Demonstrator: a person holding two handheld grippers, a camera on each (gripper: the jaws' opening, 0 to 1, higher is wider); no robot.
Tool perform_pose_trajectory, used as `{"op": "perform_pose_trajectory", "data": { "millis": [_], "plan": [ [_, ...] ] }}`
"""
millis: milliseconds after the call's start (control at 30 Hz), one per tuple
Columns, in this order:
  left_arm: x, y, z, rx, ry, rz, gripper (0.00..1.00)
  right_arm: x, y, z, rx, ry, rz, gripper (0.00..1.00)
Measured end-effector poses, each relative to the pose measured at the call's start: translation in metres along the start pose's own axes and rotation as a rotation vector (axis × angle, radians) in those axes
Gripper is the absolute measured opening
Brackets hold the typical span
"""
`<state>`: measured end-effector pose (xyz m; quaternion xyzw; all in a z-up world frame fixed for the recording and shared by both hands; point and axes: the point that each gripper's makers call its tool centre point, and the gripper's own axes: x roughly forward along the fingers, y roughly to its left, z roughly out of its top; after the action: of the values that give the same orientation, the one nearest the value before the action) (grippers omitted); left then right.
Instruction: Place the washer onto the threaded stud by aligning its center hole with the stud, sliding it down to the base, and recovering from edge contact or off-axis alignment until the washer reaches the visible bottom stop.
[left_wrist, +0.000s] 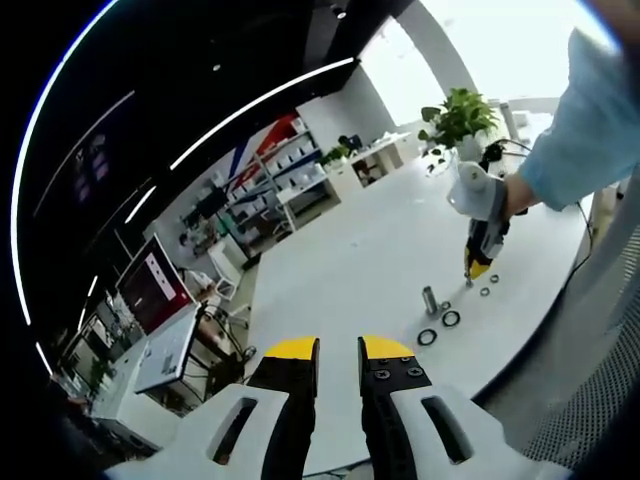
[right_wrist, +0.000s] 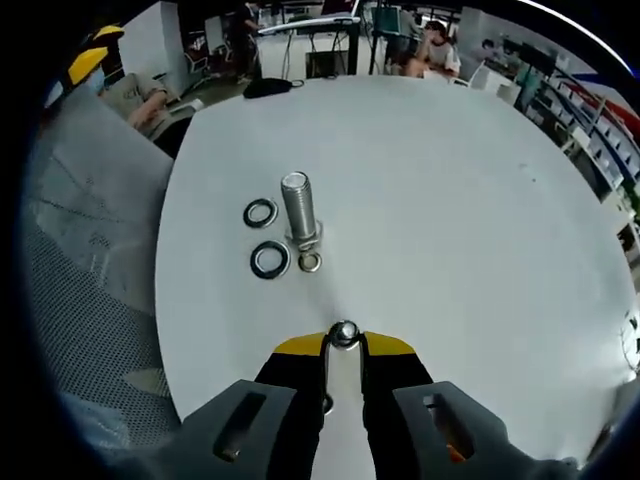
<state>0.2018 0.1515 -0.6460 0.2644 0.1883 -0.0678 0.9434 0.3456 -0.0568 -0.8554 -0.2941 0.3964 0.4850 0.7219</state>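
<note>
A threaded steel stud (right_wrist: 298, 205) stands upright on the white table (right_wrist: 450, 200), with a small washer (right_wrist: 310, 262) lying at its base. Two dark washers (right_wrist: 260, 212) (right_wrist: 270, 259) lie just to its left. My right gripper (right_wrist: 344, 340) is shut on a small metal washer (right_wrist: 344, 333), held at the fingertips a short way in front of the stud. In the left gripper view, the right gripper (left_wrist: 478, 265) points down at the table beside the stud (left_wrist: 431, 298), held by a hand in a light-blue sleeve. My left gripper (left_wrist: 338, 350) hovers high, narrowly open, holding nothing.
More loose washers (left_wrist: 451, 318) (left_wrist: 427, 337) (left_wrist: 485, 291) lie around the stud. A potted plant (left_wrist: 458, 115) stands at the table's far end. Grey mesh fabric (right_wrist: 80, 300) lies along the table's near edge. People sit at desks beyond (right_wrist: 435, 45).
</note>
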Motion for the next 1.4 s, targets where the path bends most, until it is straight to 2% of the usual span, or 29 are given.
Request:
{"op": "perform_pose_trajectory", "data": {
  "millis": [333, 433, 500, 567, 967, 1233, 1400],
  "plan": [
    [0.000, 0.000, -0.001, 0.001, 0.008, 0.005, 0.13, 0.009, 0.003, -0.006, -0.009, 0.025, 0.011, 0.13],
    [0.000, 0.000, 0.001, 0.002, 0.001, 0.005, 0.13, 0.010, 0.007, -0.009, -0.046, 0.044, 0.027, 0.14],
    [0.000, 0.000, 0.000, 0.000, 0.006, 0.005, 0.13, 0.009, 0.003, -0.008, -0.066, 0.039, 0.004, 0.20],
    [0.000, 0.001, 0.000, -0.002, 0.002, 0.007, 0.13, 0.007, 0.003, -0.008, -0.045, 0.037, 0.001, 0.24],
    [-0.001, 0.001, 0.001, 0.002, -0.004, 0.010, 0.13, -0.017, -0.003, -0.019, 0.001, 0.000, -0.026, 0.23],
    [-0.002, 0.002, 0.002, 0.000, -0.014, 0.014, 0.13, -0.020, 0.003, -0.036, 0.027, 0.013, -0.019, 0.22],
    [-0.002, 0.002, 0.002, 0.002, -0.015, 0.014, 0.13, -0.019, 0.007, -0.039, 0.033, 0.019, -0.008, 0.22]
  ]
}}
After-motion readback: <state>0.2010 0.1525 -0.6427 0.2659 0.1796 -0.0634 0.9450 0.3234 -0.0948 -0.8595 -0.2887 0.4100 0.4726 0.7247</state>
